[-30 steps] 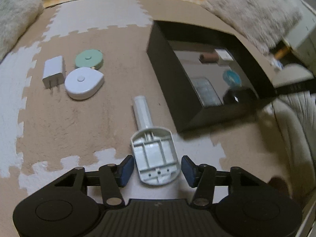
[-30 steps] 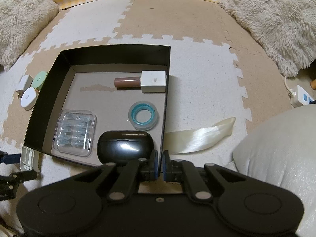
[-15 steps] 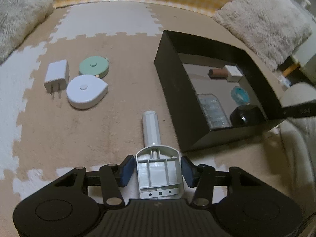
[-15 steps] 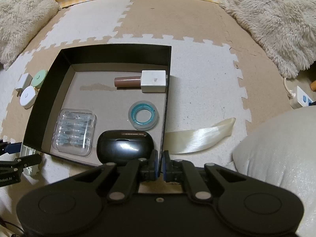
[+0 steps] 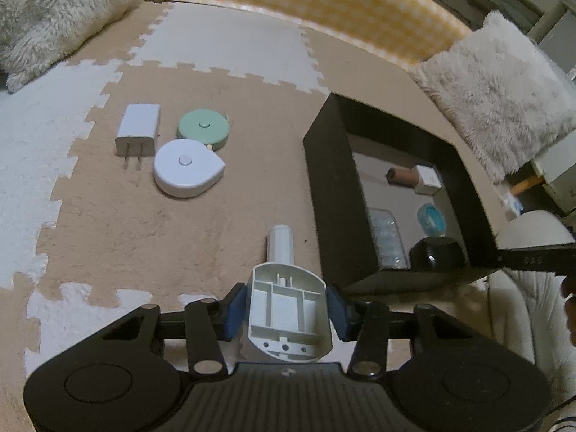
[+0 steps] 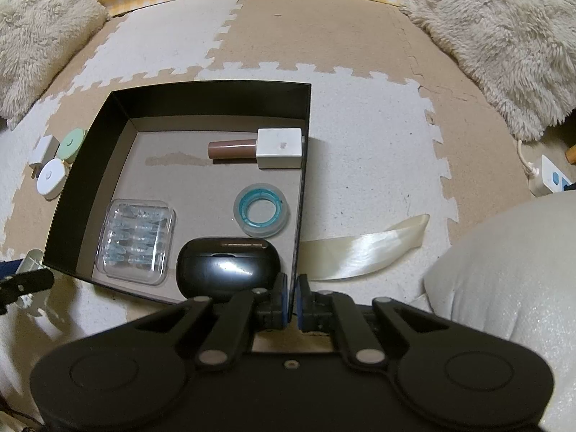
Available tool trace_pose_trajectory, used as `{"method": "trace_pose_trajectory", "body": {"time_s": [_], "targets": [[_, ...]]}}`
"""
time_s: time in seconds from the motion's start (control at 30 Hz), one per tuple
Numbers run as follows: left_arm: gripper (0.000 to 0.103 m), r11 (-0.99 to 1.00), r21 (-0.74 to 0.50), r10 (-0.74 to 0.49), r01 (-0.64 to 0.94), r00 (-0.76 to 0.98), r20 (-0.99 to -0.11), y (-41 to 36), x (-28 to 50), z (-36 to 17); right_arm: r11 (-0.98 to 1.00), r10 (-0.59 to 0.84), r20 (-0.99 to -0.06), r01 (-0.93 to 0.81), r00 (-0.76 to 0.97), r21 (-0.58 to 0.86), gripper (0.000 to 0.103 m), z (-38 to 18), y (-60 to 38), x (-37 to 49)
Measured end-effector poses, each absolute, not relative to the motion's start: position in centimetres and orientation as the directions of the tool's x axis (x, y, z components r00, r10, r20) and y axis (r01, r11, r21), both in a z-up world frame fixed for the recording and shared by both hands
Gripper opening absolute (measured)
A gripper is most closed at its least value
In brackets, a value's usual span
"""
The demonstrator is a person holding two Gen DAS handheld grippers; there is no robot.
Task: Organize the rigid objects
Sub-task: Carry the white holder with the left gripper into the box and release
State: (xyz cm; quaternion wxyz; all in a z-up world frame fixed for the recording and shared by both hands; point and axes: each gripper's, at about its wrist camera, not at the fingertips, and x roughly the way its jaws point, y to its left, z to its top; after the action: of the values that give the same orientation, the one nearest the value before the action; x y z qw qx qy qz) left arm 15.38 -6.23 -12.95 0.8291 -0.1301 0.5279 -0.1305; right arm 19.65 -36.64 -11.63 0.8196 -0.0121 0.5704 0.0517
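Foam puzzle mats in tan and white cover the floor, fluffy cushions at the far corners, a yellow checked edge behind.

Going left to right in the left wrist view: we see a white plug adapter, just beside it a green round case and a white teardrop-shaped case touching or nearly touching each other, all loose on the mat. Next, a white plastic part with a tube end sits between the pads of the left tongs; the jaws are closing on its ribbed body and the blue pads look right against its sides, so we read it as gripped or as good as gripped. Whether it is clear of the mat we cannot tell.

Right of that stands the black box. Inside, from the right wrist view: a clear blister pack, a black oval case, a teal ring in a clear pot, a brown tube with a white cap. A cream ribbon lies on the mat right of the box. The right tongs are closed on nothing, parked over the box's near right corner.

Step in hand, as we judge it: picking up the white part for the box. Next move calls for a firm hold, a lift over the near wall, and a drop into the bare floor at the box's far left. Three loose items would remain.
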Motion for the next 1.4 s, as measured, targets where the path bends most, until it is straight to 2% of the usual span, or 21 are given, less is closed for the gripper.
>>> {"method": "trace_pose_trajectory", "body": {"time_s": [0.27,0.57,0.83,1.07,1.23,1.4], "targets": [[0.049,0.924,-0.372,-0.373,0.087,0.418,-0.829,-6.3,15.2,-12.6,0.994,0.071,-0.936,-0.099,0.344,0.039,0.005,-11.6,-36.6,19.6],[0.049,0.903,-0.424,-0.396,0.070,0.520,-0.757,-5.4,15.9,-9.4,0.994,0.070,-0.936,-0.099,0.344,0.038,0.005,-11.6,-36.6,19.7],[0.049,0.875,-0.470,-0.452,0.120,0.552,-0.700,-9.4,18.0,-7.3,0.995,0.076,-0.933,-0.083,0.351,0.050,0.005,-11.5,-37.0,19.8],[0.049,0.887,-0.456,-0.418,0.074,0.548,-0.725,-15.0,20.5,-9.0,0.995,0.082,-0.931,-0.083,0.356,0.056,0.005,-11.4,-37.1,19.9],[0.049,0.931,-0.356,-0.339,0.078,0.545,-0.767,-19.2,22.3,-10.4,0.994,0.095,-0.928,-0.079,0.360,0.071,0.005,-11.4,-37.4,19.9],[0.049,0.950,-0.309,-0.290,0.053,0.519,-0.804,-21.2,23.8,-12.0,0.993,0.108,-0.926,-0.078,0.361,0.086,0.005,-11.4,-37.5,20.0]]}}
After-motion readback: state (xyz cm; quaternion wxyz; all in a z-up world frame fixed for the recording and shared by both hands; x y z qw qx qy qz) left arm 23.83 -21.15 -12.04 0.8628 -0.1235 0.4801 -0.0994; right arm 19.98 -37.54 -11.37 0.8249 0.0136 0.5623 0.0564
